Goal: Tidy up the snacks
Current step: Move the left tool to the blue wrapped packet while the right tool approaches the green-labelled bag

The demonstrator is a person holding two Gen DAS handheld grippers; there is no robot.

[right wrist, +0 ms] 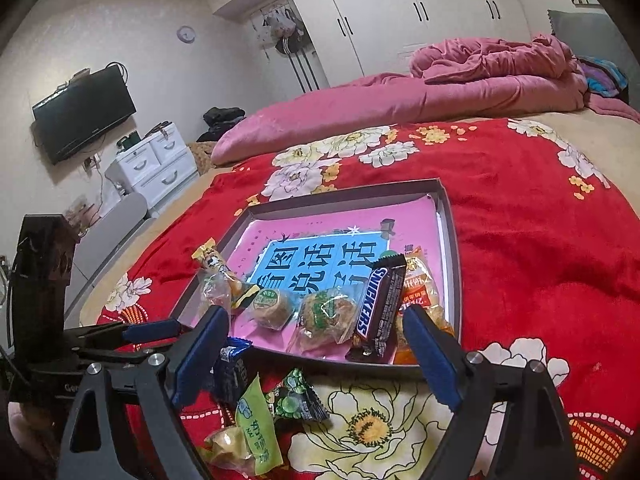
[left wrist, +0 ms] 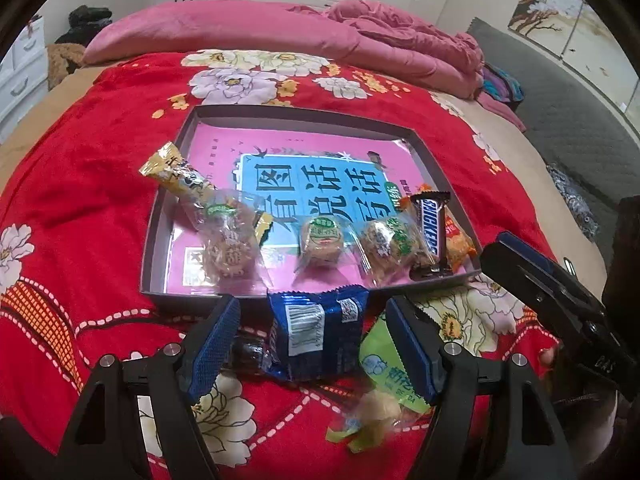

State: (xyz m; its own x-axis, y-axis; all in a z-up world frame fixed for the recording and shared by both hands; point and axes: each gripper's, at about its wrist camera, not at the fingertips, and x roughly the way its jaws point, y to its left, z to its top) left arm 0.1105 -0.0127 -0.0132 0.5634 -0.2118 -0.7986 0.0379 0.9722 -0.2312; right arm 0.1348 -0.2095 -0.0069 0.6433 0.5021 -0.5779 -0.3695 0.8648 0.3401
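Spreading across the bed, the red floral blanket (left wrist: 80, 208) carries a shallow box (left wrist: 160, 216) already holding several snacks. Just outside its near wall lies the blue packet (left wrist: 316, 332), between the spread fingers of the left tongs (left wrist: 316, 344), not yet pinched. Closing squarely on its middle should avoid snagging the green-wrapped snack (left wrist: 380, 364) beside it. Right tongs (right wrist: 316, 348) hover spread, empty.

**Left wrist: jaws open over blue packet**

Left gripper (left wrist: 314, 340) open, blue snack packet (left wrist: 316, 334) between the jaws, pads not touching it. Green packet (left wrist: 380, 368) just beside the right jaw. Shallow box (left wrist: 160, 216) ahead, Snickers bar (left wrist: 434, 232) inside near corner. Right gripper (left wrist: 532, 276) off right.
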